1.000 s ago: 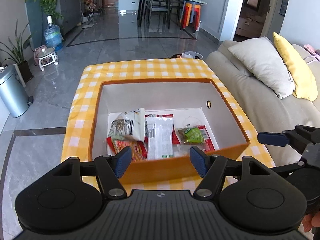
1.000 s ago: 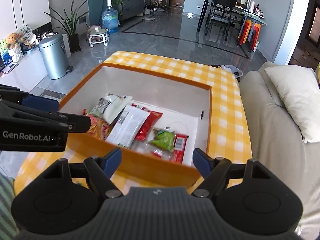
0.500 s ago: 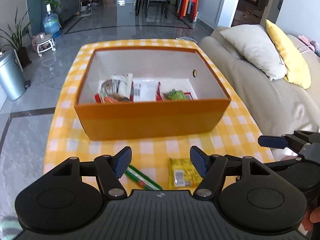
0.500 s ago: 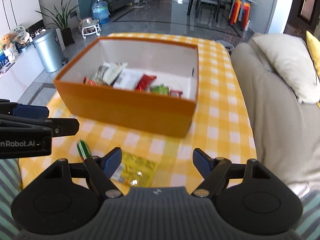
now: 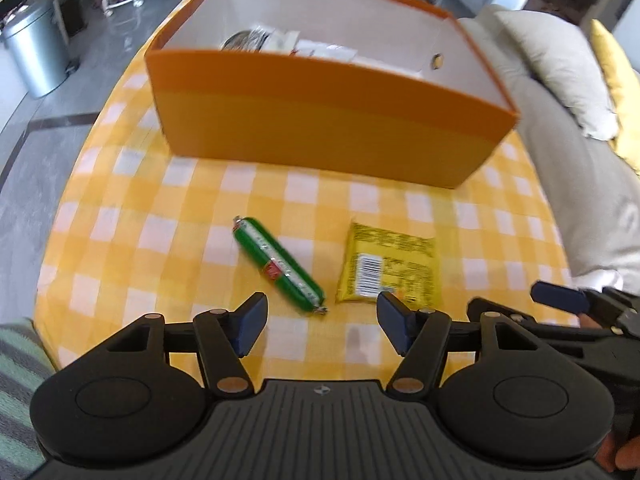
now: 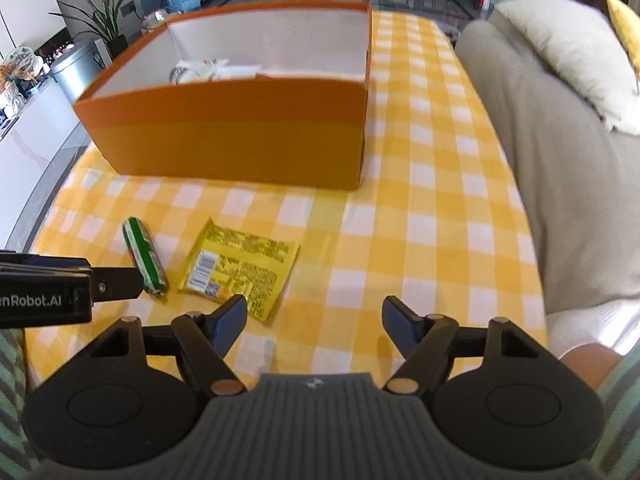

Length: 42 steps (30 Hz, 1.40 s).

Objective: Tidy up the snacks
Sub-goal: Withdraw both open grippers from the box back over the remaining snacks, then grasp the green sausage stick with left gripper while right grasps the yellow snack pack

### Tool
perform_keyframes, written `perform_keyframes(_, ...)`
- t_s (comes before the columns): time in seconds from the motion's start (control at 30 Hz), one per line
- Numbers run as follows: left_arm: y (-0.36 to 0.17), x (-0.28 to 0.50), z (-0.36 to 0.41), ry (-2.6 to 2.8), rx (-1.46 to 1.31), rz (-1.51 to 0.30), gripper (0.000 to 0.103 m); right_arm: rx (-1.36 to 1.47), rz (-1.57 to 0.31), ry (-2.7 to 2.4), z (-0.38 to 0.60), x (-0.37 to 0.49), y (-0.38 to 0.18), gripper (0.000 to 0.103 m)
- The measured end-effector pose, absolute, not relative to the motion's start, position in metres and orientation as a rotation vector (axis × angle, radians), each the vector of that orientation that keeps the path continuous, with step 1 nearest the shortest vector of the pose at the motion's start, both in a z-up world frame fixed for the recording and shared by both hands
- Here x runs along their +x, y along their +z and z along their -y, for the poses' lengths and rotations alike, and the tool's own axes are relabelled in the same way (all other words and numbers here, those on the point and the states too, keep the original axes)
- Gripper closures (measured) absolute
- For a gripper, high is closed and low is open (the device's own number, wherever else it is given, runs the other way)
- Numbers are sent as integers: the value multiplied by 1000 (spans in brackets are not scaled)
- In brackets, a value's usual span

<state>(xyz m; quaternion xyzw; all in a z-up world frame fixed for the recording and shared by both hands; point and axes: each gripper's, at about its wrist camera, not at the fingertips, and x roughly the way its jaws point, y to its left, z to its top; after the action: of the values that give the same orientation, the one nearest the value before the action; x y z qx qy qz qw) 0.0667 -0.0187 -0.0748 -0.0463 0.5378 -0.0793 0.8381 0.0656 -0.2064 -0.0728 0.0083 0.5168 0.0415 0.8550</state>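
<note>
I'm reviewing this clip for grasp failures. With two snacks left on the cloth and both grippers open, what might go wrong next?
1. The green sausage stick is round and lies slanted to the left gripper; it may roll or slip when pinched.
2. The yellow packet lies flat on the checked tablecloth; the right gripper may catch cloth instead.
3. The orange box has a tall near wall; a low carry could knock it.

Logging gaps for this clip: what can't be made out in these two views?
- Snacks in the orange box: both views, near wall hides all but white packet tops.
- Yellow packet print: blurred, unreadable.
- Green sausage stick label: left view, too small.
- Left tool and right tool: open.
</note>
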Motion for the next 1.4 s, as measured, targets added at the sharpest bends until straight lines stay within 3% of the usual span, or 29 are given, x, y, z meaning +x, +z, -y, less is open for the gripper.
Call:
perform_keyframes(0.23, -91, 89, 20, -96, -98, -1162, 29, 136, -1129, 98, 199, 82, -89, 32)
perform_keyframes(0.6, -108, 108, 15, -22, -97, -1254, 32, 75, -1207, 142, 173, 92, -111, 32)
perform_keyframes(0.73, -112, 111, 18, -33, -67, -1253, 35, 12, -1210, 146, 166, 94, -116, 33)
perform_keyframes(0.87, -112, 111, 21, -66, -37, -1245, 46, -17, -1210, 134, 164, 98, -121, 37)
perform_keyframes(0.93, -112, 110, 20, -82, -39, -1248, 52, -29, -1207, 126, 162, 99, -120, 41)
perform_keyframes(1.07, -113, 110, 18, -113, -53, -1254, 62, -13, -1207, 155, 156, 101, -116, 65)
perform_keyframes(1.17, -114, 111, 15, -120, -63, -1258, 66, 68, -1206, 188, 157, 105, -116, 75)
perform_keyframes(1.4, -110, 114, 4, -109, -82, -1264, 70, 252, -1223, 249, 168, 114, -118, 77)
